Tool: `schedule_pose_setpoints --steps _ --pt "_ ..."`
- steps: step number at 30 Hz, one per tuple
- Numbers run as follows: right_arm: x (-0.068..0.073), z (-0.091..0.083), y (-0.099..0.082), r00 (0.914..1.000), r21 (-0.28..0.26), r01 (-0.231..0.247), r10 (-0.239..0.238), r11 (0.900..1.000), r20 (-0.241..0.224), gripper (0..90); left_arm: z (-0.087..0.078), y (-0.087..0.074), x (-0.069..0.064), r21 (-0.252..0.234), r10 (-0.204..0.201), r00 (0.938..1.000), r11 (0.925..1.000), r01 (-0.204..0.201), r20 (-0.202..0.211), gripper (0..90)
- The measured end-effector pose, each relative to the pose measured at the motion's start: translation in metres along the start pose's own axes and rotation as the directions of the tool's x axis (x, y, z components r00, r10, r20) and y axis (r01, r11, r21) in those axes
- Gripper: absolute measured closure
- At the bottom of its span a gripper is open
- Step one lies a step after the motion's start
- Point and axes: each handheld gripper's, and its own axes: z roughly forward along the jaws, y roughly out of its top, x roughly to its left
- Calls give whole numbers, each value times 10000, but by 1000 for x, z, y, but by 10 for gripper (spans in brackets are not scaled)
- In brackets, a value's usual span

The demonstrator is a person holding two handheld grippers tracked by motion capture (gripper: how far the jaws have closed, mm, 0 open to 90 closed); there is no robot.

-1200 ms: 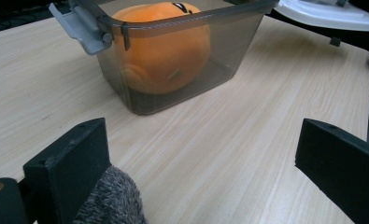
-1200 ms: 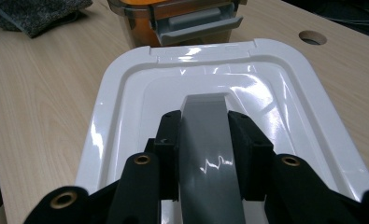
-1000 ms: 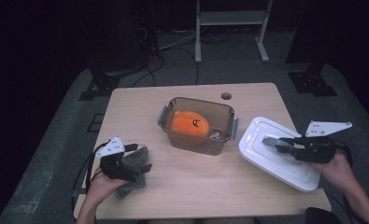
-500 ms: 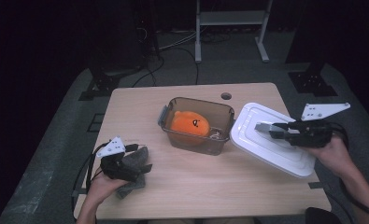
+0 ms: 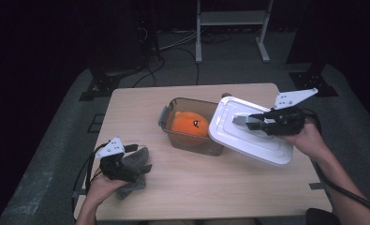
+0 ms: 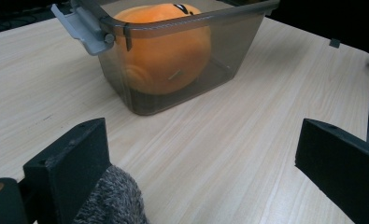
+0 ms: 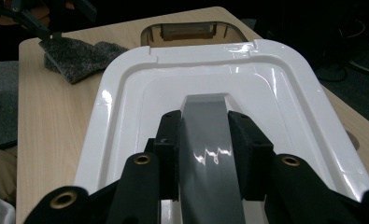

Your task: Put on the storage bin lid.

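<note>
At the left we find the left tongs [image 5: 138, 157] held low over the surface [image 5: 140, 112], with a grey knitted cloth [image 5: 135, 161] lying under and beside them. In the left tongs' own view the two black jaws stand wide apart with bare wood between them, and the cloth [image 6: 109, 198] touches the inner side of the left-hand jaw only. The jaws are not pressing on anything. A hand [image 5: 100, 187] grips the body of these tongs from below.

Ahead of the left tongs, well apart from them, we see a smoky transparent container [image 6: 173, 60] with a grey latch at its end. An orange plush toy [image 6: 161, 51] sits inside it. In the high view the container [image 5: 166, 123] stands near the middle of the surface, between the two pairs of tongs, and the toy [image 5: 189, 124] rests within its walls.

At the right, the right tongs [image 5: 241, 121] are clamped on the grey handle strip [image 7: 210, 140] that runs along the middle of a white lid [image 7: 126, 116]. In the right tongs' own view the jaws press on both sides of that strip. The lid [image 5: 229, 136] is carried tilted above the surface, and its near edge overlaps the right rim of the container as seen from above. The right hand [image 5: 309, 140] holds these tongs.
</note>
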Motion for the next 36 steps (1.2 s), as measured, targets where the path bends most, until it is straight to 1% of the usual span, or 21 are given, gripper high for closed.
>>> schedule_pose_setpoints --steps 7,11,20,27,32,36 --pt "-4 19 22 9995 83 185 -183 9998 -260 652 -2 0 1 -65 12 10000 10000 -12 -23 24" --pt "-6 28 32 9988 51 300 -298 9995 -389 652 -4 1 1 -133 9 10000 9999 -10 -33 24" --pt "-10 52 55 9964 170 500 -488 9986 -690 652 -4 0 1 -169 -18 10000 9999 18 5 24" --pt "-12 69 66 9945 218 588 -566 9980 -884 652 -4 1 1 -198 2 10000 9998 0 65 24" --pt "-12 82 70 9926 220 706 -680 9973 -1005 652 -3 1 1 -188 -27 10000 9998 28 81 24" --pt "-14 94 72 9917 234 656 -625 9976 -1120 652 -3 1 1 -192 -25 10000 9998 27 92 24"
